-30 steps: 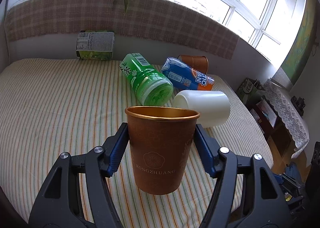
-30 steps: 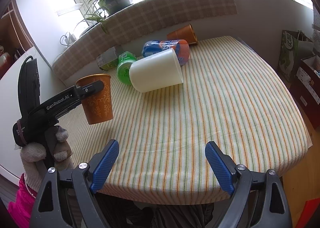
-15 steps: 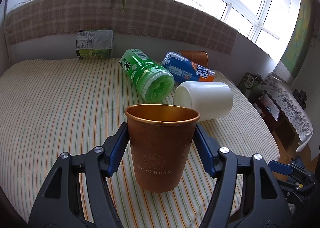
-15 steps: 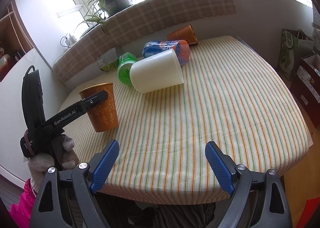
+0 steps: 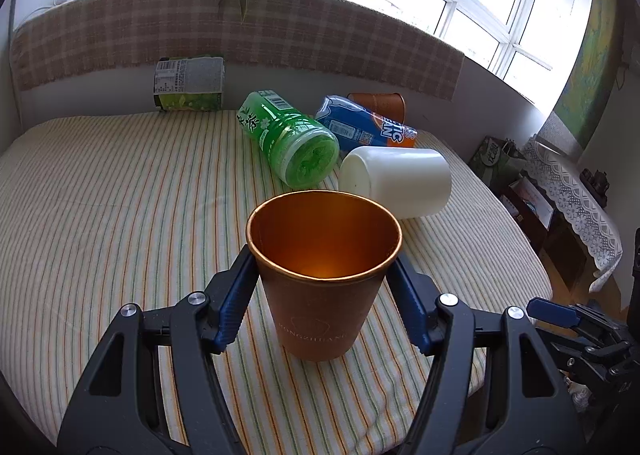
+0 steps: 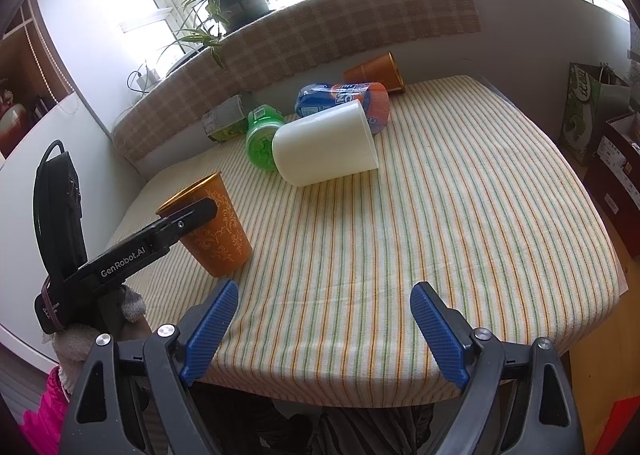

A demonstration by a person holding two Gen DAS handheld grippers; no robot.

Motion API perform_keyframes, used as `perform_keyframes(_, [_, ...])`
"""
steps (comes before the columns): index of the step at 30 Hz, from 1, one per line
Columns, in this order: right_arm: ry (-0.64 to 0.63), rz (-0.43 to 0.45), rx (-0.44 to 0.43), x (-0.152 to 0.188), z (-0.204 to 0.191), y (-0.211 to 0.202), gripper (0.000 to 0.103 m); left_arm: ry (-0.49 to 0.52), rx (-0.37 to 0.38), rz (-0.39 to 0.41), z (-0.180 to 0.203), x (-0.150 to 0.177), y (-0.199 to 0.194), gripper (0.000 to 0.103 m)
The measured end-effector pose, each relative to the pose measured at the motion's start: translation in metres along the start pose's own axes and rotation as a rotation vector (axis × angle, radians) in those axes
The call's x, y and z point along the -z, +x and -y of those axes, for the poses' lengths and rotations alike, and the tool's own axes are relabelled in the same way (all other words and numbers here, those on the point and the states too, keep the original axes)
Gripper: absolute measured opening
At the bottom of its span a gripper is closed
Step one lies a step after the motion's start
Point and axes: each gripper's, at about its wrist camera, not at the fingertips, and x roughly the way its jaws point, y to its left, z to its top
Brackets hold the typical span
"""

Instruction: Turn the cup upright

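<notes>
An orange-brown paper cup [image 5: 324,283] stands upright, mouth up, with its base on the striped tablecloth [image 5: 120,195]. My left gripper [image 5: 322,295] is shut on the cup, its blue pads against both sides below the rim. The right wrist view shows the same cup [image 6: 214,227], tilted slightly, with the left gripper's black finger [image 6: 188,217] across it. My right gripper [image 6: 324,331] is open and empty at the table's near edge. A white cup [image 5: 396,181] lies on its side; it also shows in the right wrist view [image 6: 326,143].
A green bottle [image 5: 290,137], a blue and orange bottle [image 5: 364,127] and a second orange cup [image 5: 378,103] lie on their sides at the back. A green carton [image 5: 188,85] stands against the wall. The table edge [image 6: 600,255] drops off at the right.
My left gripper has lowered the orange cup from above the table down onto the cloth and tipped forward, so the cup's inside now shows. The right gripper has not moved.
</notes>
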Motion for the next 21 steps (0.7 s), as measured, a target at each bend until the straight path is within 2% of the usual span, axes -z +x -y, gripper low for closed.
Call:
perform_keyframes(12, [0.0,0.005,-0.002,0.004,-0.003,-0.005,0.09,0.0,0.013,-0.016,0.004,0.01,-0.006,0.067])
perform_keyframes(21, [-0.01,0.01,-0.004,0.005,-0.006,-0.009,0.09,-0.005,0.036,-0.067,0.005,0.021,-0.005,0.08])
